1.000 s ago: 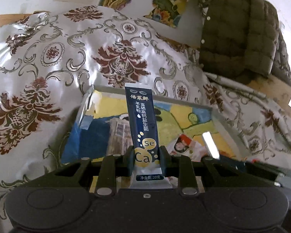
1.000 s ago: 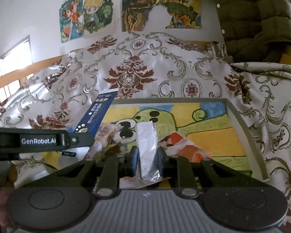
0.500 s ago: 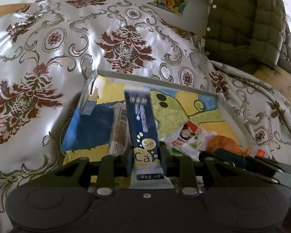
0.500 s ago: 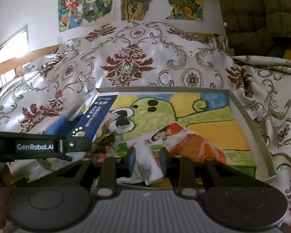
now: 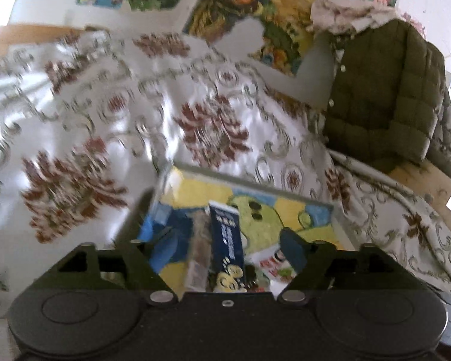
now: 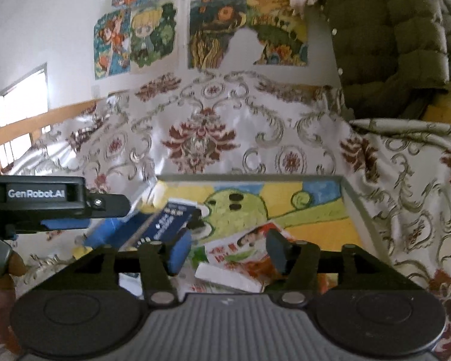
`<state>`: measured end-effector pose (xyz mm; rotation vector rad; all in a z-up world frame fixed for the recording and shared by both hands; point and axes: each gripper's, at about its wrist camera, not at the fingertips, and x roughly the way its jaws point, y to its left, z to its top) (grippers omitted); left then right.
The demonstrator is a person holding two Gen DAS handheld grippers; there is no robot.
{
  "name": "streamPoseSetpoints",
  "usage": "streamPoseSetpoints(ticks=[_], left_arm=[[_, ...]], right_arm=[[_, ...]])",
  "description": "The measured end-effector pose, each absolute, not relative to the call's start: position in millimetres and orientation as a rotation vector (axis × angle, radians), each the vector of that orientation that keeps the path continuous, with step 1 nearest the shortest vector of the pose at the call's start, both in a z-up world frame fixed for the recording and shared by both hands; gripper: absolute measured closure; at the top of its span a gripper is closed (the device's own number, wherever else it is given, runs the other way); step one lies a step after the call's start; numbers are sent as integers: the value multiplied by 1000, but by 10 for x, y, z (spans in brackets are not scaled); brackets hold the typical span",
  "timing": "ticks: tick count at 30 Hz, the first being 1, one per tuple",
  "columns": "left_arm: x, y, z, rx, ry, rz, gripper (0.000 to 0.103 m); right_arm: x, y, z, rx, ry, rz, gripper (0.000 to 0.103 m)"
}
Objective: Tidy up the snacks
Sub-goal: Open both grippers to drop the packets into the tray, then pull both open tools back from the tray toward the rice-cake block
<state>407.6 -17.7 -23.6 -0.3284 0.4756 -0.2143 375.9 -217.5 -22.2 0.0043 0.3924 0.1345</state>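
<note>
A: While your left gripper (image 5: 228,248) is opening, its wrist view shows the dark blue sachet (image 5: 228,242) lying loose between the pads, down in the cartoon tray (image 5: 255,184).

B: So it's delivered?

A: Likely. Through your right wrist camera, the right gripper (image 6: 227,252) is opening too; the white packet (image 6: 228,278) lies below it in the tray (image 6: 350,198), ungripped.

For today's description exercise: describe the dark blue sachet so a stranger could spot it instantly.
Find the tray with the green cartoon painting on the floral cloth. At its left end lies the dark blue sachet, long and narrow with white lettering, unlike the red-and-white packet beside it.
</note>
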Motion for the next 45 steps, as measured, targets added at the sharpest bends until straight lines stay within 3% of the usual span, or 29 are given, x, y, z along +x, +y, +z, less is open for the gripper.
streamPoseSetpoints(ticks=[4, 12, 20, 45], left_arm=[[3839, -148, -81, -295, 406, -123, 5], [3346, -205, 111, -237, 345, -78, 1], [2799, -287, 118, -204, 340, -67, 1], [1630, -212, -8, -63, 431, -33, 1]], right_arm=[[3602, -2222, -64, 13, 357, 123, 21], [3226, -2395, 220, 61, 285, 89, 5], [2774, -2528, 325, 92, 257, 54, 0], [1539, -2645, 196, 118, 328, -34, 0]])
